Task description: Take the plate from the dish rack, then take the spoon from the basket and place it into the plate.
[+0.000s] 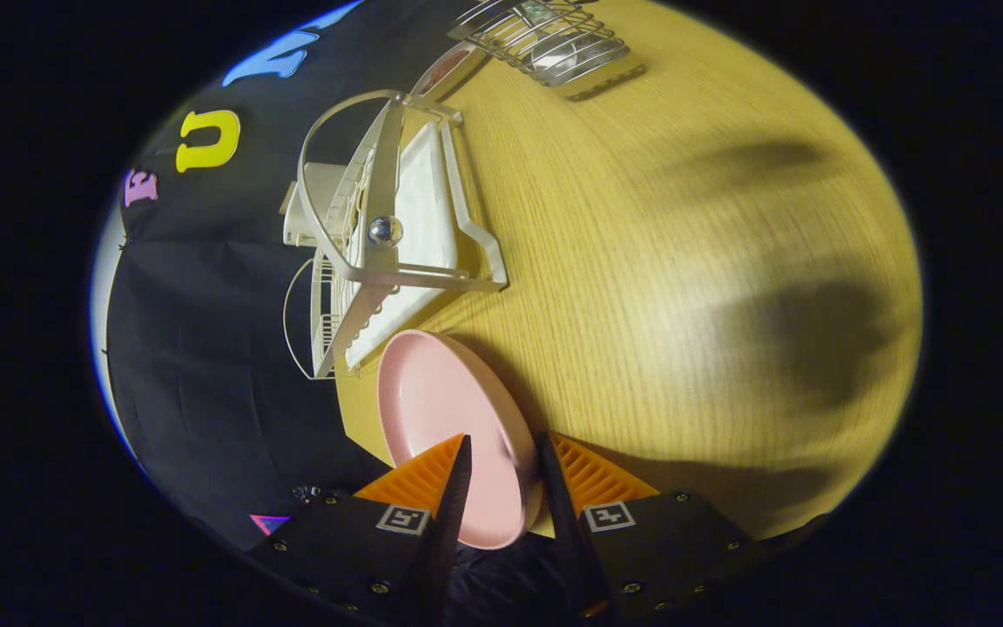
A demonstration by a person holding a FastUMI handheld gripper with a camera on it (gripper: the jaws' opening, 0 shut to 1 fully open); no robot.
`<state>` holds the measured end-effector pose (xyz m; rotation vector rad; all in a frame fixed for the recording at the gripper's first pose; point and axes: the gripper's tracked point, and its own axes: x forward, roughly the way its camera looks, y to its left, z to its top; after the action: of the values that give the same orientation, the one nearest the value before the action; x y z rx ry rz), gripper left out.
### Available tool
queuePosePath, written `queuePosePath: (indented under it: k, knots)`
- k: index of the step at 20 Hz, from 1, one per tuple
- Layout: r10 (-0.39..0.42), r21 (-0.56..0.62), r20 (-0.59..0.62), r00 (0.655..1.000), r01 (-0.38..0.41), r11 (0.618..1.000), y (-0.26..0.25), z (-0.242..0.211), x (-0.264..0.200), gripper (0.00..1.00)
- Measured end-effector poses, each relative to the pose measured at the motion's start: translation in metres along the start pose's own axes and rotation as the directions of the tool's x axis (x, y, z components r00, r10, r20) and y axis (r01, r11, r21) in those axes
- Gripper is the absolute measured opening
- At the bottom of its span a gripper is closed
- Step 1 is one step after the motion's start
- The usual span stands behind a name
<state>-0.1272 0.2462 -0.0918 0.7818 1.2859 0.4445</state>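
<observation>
The pink plate is sitting edge-on between the gripper fingers, both pressing on its rim, its hollow face showing. It's hanging just off the white dish rack. Far beyond, the wire basket is standing; the spoon is too unclear to make out.

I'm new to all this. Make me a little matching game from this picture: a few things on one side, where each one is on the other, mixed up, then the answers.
Things:
1. pink plate
2. white dish rack
3. wire basket
4. wooden table

Places:
A. far end of the table, beyond the rack
B. under everything, with dark shadows on it
C. clamped between the fingers of the hand-held gripper
D. just beyond the plate, against the black cloth

Pairs: 1-C, 2-D, 3-A, 4-B
</observation>
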Motion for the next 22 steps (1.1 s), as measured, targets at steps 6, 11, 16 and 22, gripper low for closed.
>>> queuePosePath:
  k: [6, 11, 16, 22]
  knots:
    - [0.000, -0.037, 0.016, 1.000, 0.000, 0.999, -0.007, 0.000, -0.008, 0.50]
    - [-0.042, -0.099, 0.101, 0.994, 0.052, 0.994, -0.014, 0.016, -0.036, 0.56]
    - [-0.062, -0.134, 0.227, 0.972, 0.094, 0.987, -0.010, 0.052, -0.076, 0.56]
    - [-0.033, -0.112, 0.417, 0.908, 0.088, 0.990, 0.014, 0.115, -0.119, 0.56]
